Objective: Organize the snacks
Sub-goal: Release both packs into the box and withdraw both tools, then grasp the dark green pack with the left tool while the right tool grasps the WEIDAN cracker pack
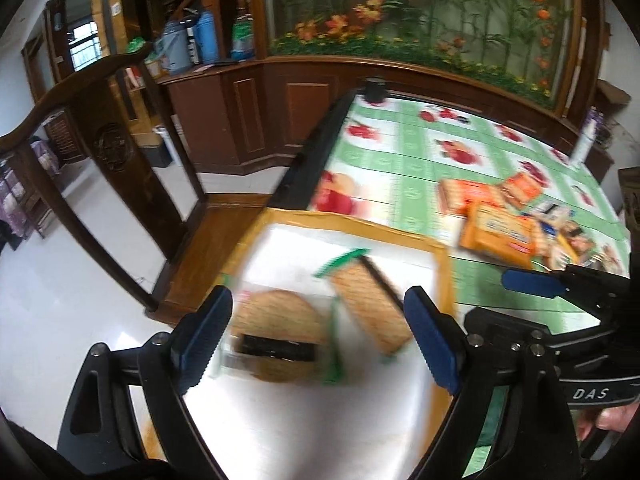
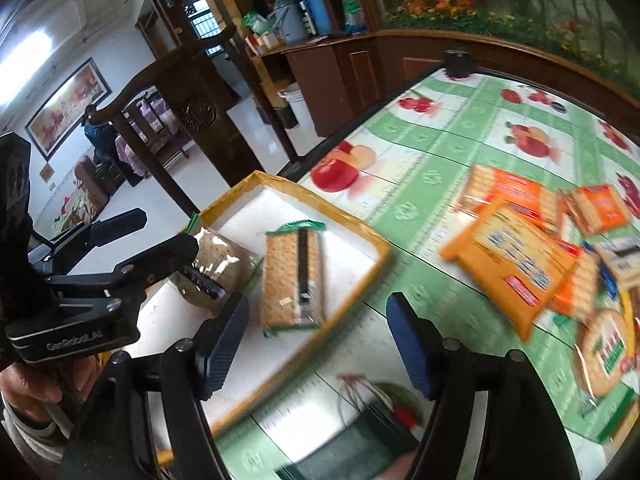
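A shallow white box with a yellow rim [image 1: 442, 268] [image 2: 376, 264] sits at the table's near left corner. Inside lie a rectangular cracker pack with green ends [image 1: 370, 304] [image 2: 292, 280] and a round cracker pack [image 1: 276, 320] [image 2: 220, 256]. My left gripper [image 1: 320, 340] is open above the box, empty; it also shows in the right wrist view [image 2: 160, 236]. My right gripper [image 2: 320, 344] is open and empty over the box's right edge; its blue finger [image 1: 532, 280] shows in the left wrist view. Orange cracker packs [image 1: 496, 236] [image 2: 512, 264] lie in a pile on the right.
The table has a green fruit-print cloth [image 2: 432, 176]. More snack packs, one round [image 2: 604, 348], lie at the far right. A black cylinder [image 1: 375, 89] stands at the far table corner. A dark wooden chair [image 1: 120, 152] stands left of the table over white floor.
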Tool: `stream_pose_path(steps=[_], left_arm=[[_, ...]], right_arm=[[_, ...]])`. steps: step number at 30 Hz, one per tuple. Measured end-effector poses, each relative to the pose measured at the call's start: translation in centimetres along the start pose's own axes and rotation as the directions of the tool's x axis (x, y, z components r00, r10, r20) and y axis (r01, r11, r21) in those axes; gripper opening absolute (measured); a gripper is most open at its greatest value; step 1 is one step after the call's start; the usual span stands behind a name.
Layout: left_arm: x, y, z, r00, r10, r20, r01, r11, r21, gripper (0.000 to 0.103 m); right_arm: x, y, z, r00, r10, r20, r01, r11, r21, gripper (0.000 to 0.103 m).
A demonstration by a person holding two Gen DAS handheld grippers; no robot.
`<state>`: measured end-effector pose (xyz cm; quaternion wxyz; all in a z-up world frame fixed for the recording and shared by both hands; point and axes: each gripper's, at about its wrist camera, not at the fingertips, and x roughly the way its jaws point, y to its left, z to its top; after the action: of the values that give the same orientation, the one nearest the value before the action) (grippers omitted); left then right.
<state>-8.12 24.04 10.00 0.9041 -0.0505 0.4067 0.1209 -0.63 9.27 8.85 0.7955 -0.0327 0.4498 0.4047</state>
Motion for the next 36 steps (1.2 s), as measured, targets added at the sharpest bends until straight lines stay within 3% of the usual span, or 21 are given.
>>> stream_pose_path(steps=[9,22,28,36], left_arm=[[-0.4,-5.8,-0.5,0.996,-0.09,-0.017,0.091,0.995,0.051,0.088],[1.0,-13.2,-3.2,0.974,-0.184,-0.13,0.203,0.967,0.152,0.088],[2.2,-14.3,-5.7,0.956,-0.19,-0.223,0.231,0.957,0.174,0.088],[2.9,-14.3,-7.8,0.945,-0.179,-0.274,0.229,0.96,0.161,0.088]], right_arm=[[-4.6,-3.9,-3.2,0.997,-0.065,0.033,0.063,0.996,0.057,0.072],[-10.9,-12.7,-9.3,0.98,-0.198,0.03,0.187,0.958,0.217,0.075],[-13.4,-15.6,-11.7,0.971,-0.236,0.035,0.218,0.937,0.273,0.076],[-15.4,-19.4,-13.0,0.952,-0.304,0.036,0.275,0.899,0.342,0.079]])
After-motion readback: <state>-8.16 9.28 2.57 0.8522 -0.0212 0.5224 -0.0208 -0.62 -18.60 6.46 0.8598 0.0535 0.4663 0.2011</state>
